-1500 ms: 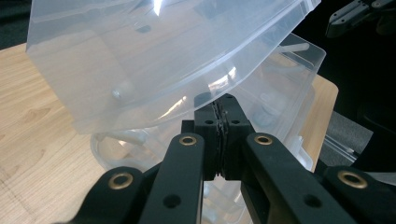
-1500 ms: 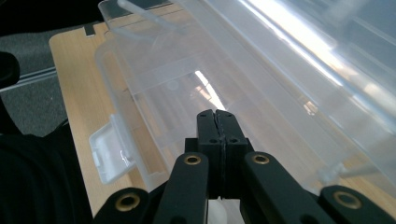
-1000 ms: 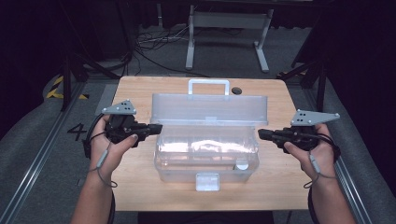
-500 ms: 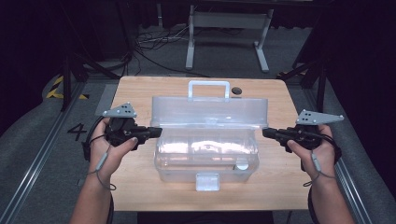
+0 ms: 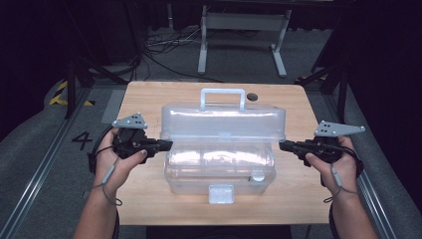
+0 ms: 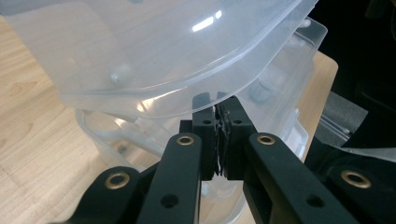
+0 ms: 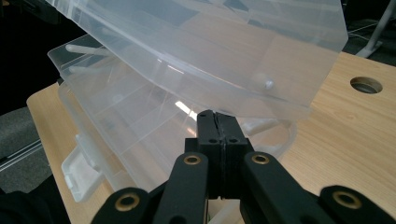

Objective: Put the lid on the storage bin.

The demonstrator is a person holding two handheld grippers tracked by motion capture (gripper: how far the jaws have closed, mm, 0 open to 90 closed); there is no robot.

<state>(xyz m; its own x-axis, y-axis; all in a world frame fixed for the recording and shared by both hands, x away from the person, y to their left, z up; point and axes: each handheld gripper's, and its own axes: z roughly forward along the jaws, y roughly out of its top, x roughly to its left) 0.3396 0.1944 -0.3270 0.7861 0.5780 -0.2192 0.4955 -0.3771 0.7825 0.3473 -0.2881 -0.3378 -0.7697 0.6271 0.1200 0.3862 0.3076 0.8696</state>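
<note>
Both grippers sit at the ends of a clear plastic storage box (image 5: 221, 164) with a hinged lid (image 5: 223, 123) and a moulded carry handle (image 5: 222, 97). The left gripper (image 5: 168, 144) has its jaws pressed together with nothing between them, the tips tucked just under the lid's left edge, as the left gripper view shows (image 6: 219, 108). The right gripper (image 5: 281, 145) is likewise closed and empty, its tips under the lid's right edge in the right gripper view (image 7: 215, 116).

Between the two grippers the box lies with its long axis running from one to the other, so each hand meets one short end and neither is plainly nearer. The lid is raised partway, tilted back on its hinge away from the person, with the front latch tab (image 5: 221, 193) hanging free on the near side. From either gripper the lid lies straight ahead and just above; I judge the coming move to be an even upward push from both ends.

Beneath it all is a light wooden table (image 5: 149, 104), with a small round hole (image 5: 252, 96) beyond the handle.
</note>
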